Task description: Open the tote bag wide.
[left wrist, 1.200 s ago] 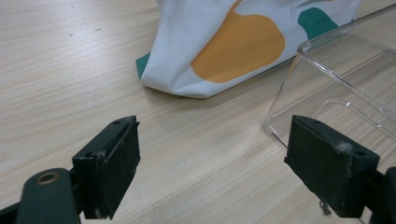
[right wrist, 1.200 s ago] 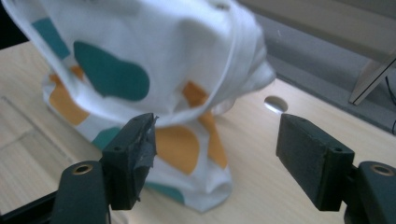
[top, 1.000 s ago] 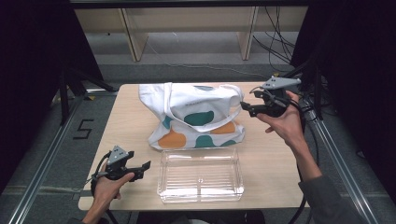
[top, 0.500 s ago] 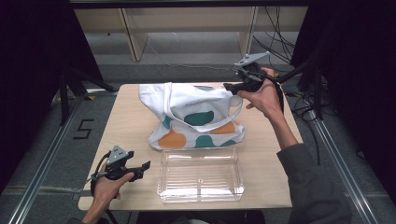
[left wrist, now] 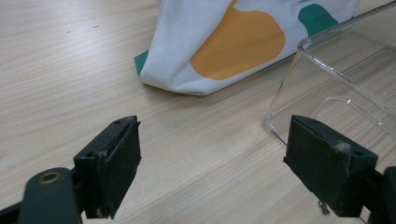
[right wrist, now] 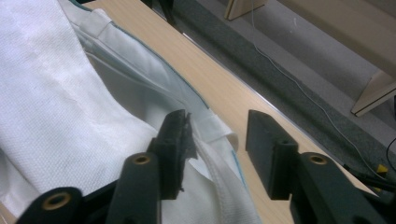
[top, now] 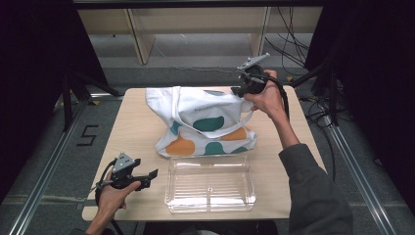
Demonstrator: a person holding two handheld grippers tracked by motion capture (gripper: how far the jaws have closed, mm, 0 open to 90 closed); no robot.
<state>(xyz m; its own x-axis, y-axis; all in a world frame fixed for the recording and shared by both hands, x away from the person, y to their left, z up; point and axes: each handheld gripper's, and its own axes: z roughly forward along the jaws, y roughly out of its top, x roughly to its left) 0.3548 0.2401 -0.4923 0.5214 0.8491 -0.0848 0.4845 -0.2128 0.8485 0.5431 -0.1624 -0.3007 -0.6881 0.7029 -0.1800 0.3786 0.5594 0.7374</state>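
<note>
Bag (left wrist: pixel 243 42) cut off at twelve o'clock in left gripper view; tray (left wrist: pixel 341 88) cut off at three o'clock.

My bag (top: pixel 205 122) is matt woven cloth with a fine grainy weave and flat printed orange and green patches, my tray (top: pixel 210 185) clear glossy ribbed plastic, the table (top: pixel 134 127) smooth pale wood-grain laminate, and my right gripper (right wrist: pixel 215 140) matt black plastic with brass-coloured rivets
</note>
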